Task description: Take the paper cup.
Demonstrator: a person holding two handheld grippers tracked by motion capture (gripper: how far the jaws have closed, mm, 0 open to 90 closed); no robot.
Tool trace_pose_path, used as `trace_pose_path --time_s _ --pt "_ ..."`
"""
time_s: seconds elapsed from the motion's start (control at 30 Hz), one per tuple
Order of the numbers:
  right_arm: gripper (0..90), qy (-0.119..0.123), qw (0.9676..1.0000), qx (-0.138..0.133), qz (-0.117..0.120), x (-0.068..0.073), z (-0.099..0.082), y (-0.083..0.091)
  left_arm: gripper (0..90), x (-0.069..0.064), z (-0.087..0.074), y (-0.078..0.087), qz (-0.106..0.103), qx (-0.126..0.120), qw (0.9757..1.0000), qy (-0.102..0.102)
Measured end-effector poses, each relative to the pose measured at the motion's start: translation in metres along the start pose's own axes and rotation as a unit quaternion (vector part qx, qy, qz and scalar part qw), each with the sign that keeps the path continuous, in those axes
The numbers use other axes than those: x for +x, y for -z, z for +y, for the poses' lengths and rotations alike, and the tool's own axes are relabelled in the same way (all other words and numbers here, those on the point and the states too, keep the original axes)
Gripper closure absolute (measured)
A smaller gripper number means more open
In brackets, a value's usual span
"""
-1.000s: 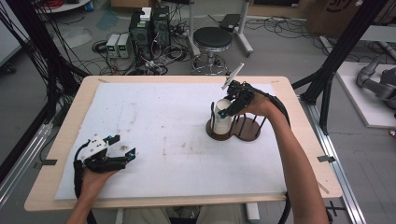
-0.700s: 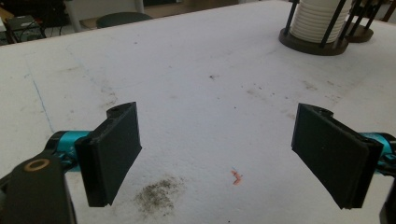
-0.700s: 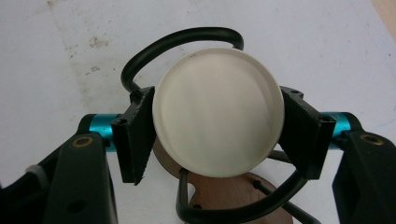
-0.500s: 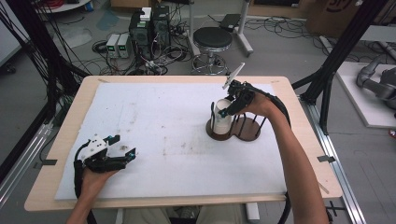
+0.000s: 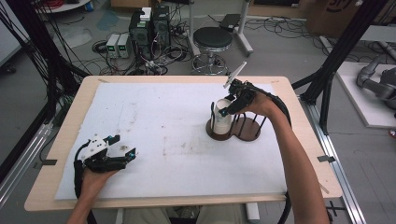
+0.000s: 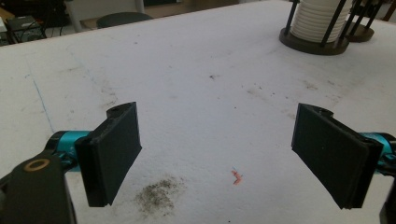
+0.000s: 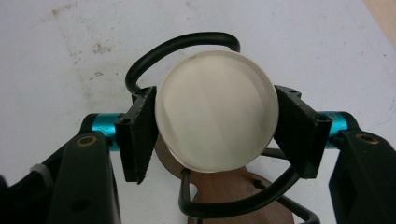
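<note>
white disc (image 7: 214,109) clamped between right gripper (image 7: 214,133) jaws, just closed

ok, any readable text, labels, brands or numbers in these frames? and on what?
None can be read.
Cardboard box at the top right of the high view: a dark printed mark, cut off by the frame edge and too blurred to read.
Grey boxes on the floor behind the table: any labels are too small to read.
White coaster between the right gripper fingers: plain, no print.
White table cover: only stains and a small red scrap, no writing.
</note>
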State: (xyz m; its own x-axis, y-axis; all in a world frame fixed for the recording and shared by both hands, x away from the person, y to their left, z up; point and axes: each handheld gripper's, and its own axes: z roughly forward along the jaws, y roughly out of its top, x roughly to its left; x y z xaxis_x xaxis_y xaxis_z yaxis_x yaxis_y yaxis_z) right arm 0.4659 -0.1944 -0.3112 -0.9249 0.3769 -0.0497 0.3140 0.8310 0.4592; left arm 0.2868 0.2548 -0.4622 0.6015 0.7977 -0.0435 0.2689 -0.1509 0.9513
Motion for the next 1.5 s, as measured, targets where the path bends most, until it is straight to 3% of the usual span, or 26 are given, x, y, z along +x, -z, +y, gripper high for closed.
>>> trace_pose_path --time_s 0.4,0.57,0.73,0.9,1.1,1.33,1.5 --pt "36.6 -0.013 0.9996 -0.023 -0.005 0.0 0.0 0.017 15.4 0.0 0.0 0.0 0.0 0.001 1.0 -0.002" --pt "36.9 -0.012 0.9989 -0.043 -0.01 0.002 0.009 0.038 15.4 0.0 0.0 0.0 0.001 0.001 1.0 -0.002" --pt "37.1 -0.006 0.9989 -0.045 -0.013 0.004 0.018 0.053 15.4 0.0 0.0 0.0 0.001 0.001 1.0 -0.002" --pt "37.5 0.002 0.9978 -0.061 -0.027 0.009 0.031 0.078 15.4 0.0 0.0 0.0 0.002 0.001 1.0 -0.002" --pt "37.5 0.008 0.9967 -0.071 -0.037 0.012 0.036 0.094 15.4 0.0 0.0 0.0 0.001 0.002 1.0 -0.002" --pt "37.5 0.008 0.9956 -0.082 -0.043 0.015 0.034 0.105 15.4 0.0 0.0 0.0 0.001 0.002 1.0 -0.002" --pt "37.4 0.003 0.9929 -0.114 -0.032 0.022 0.026 0.109 15.4 0.0 0.0 0.0 0.0 0.001 1.0 -0.002"
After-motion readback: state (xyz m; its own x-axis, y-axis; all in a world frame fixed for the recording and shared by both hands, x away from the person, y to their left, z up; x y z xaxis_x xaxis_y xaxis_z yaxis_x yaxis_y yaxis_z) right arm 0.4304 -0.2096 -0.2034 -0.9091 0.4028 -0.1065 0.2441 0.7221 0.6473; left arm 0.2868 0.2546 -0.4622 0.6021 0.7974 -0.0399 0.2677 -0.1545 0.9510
